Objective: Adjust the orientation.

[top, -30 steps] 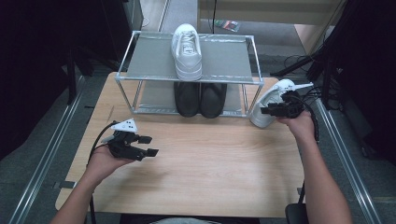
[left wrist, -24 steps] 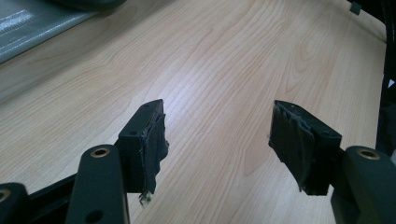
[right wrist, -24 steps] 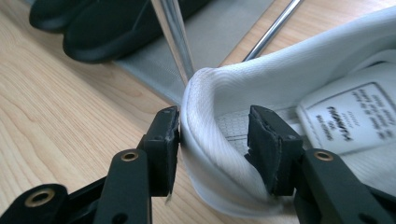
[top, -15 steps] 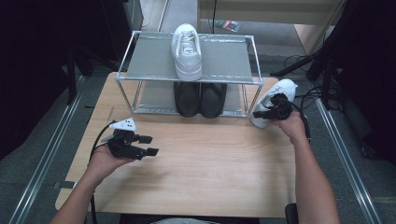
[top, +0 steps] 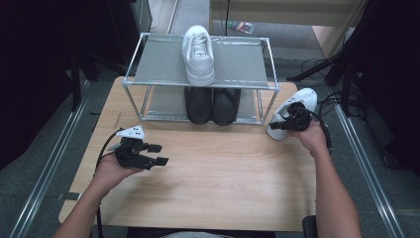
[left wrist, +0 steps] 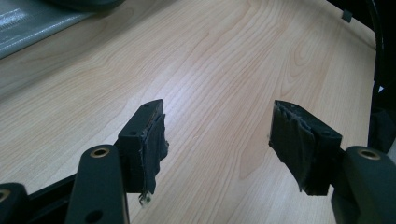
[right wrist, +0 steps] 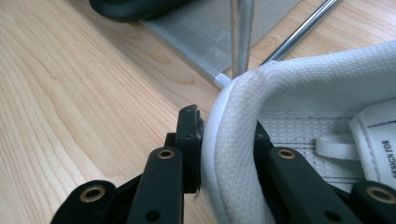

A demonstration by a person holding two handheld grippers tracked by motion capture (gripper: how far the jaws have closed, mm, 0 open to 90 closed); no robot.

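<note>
**Loose white sneaker, right end of the rack: gripped at the collar**

1. Table [top: 208, 193]: pale wood, filling the lower centre of the high view.
2. Shoe rack [top: 148, 82]: metal frame with grey shelves, upper centre. A white sneaker on top [top: 198, 53] sits on its upper shelf; a black pair [top: 212, 105] sits below.
3. Loose white sneaker [top: 297, 106]: right of centre, on the table just beside the rack's right leg. Judged light and soft: padded fabric collar that gives under pressure, stiffer sole. The collar rim is the sensible place to take hold (a toe grip would likely slip).
4. Right gripper [top: 285, 124]: its jaws have just been closing and now pinch the sneaker's collar wall [right wrist: 233, 140], one pad outside, one inside.
5. Left gripper [top: 161, 154]: lower left, held above bare wood, jaws wide apart with nothing between them; its pads [left wrist: 152, 140] look frayed.
</note>
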